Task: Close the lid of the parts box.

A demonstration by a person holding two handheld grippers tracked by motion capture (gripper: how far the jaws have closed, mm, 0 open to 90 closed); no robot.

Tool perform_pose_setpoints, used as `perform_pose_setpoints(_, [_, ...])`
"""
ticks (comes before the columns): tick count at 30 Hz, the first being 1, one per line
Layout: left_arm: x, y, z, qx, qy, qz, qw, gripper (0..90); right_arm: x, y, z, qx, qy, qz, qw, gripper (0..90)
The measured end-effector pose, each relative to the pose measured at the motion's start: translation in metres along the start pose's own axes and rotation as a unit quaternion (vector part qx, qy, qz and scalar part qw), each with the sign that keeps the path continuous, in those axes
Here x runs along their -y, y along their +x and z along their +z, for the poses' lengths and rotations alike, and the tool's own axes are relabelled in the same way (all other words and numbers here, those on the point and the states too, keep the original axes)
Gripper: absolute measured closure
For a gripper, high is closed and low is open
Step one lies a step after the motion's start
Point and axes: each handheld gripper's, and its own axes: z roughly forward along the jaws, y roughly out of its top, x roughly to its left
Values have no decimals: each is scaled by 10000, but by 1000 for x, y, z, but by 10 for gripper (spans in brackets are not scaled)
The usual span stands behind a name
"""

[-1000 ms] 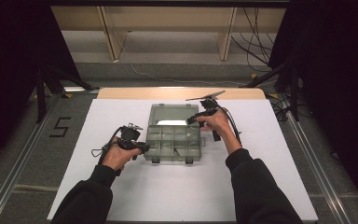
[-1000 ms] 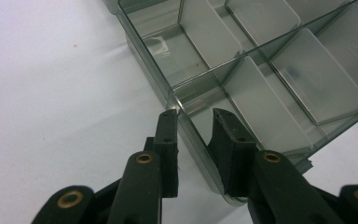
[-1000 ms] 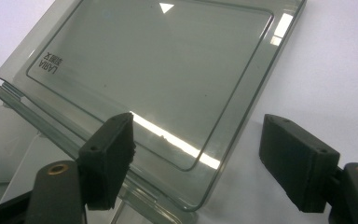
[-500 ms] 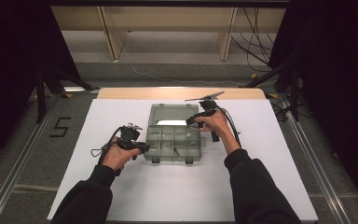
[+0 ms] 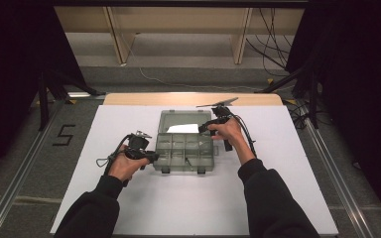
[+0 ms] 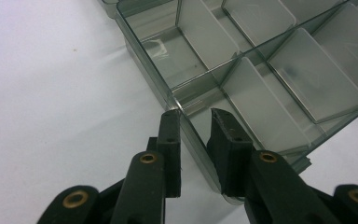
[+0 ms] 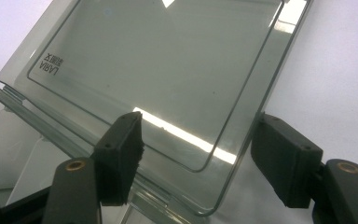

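Observation:
A clear plastic compartment box (image 5: 178,146) sits mid-table with its lid (image 5: 186,120) swung up toward the far side. My left gripper (image 5: 146,154) is at the box's left end. In the left gripper view it (image 6: 196,114) stands open astride the side wall (image 6: 140,42), one jaw outside and one inside an empty compartment. My right gripper (image 5: 204,128) is at the lid's right edge. Its jaws (image 7: 198,119) have just been closing but still stand wide, with a corner of the tilted lid (image 7: 158,56) between them and no pad clearly pressing on it.
The box rests on a white sheet (image 5: 129,208) that covers the table, with a wooden strip (image 5: 188,99) along the far edge. Cables (image 5: 273,39) hang beyond the back right. A "5" (image 5: 64,135) is marked on the floor at left.

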Motion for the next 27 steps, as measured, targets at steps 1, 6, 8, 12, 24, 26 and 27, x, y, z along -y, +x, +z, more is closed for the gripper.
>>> perform_pose_setpoints(1, [0,0,0,-7,-1,3,10000,734,0,1,0,36,36,65,10000,369])
perform_pose_setpoints(6, [1,-1,2,-38,-140,2,9999,735,0,-2,-3,25,-74,5,10000,426])
perform_pose_setpoints(8, [0,-1,1,-18,-75,26,10000,734,0,-3,-5,33,-115,12,9999,460])
perform_pose_setpoints(12, [0,-1,1,-30,-79,22,10000,734,1,-4,-7,17,-217,95,9997,499])
perform_pose_setpoints(24, [1,-1,2,-32,-162,14,9999,734,1,-6,-20,22,-468,98,9989,668])
perform_pose_setpoints(26, [1,-1,2,-30,-162,29,9999,734,2,-7,-23,-69,-533,96,9985,702])
perform_pose_setpoints(27, [1,-1,2,-24,-163,34,9999,734,3,-9,-24,-86,-595,44,9982,716])
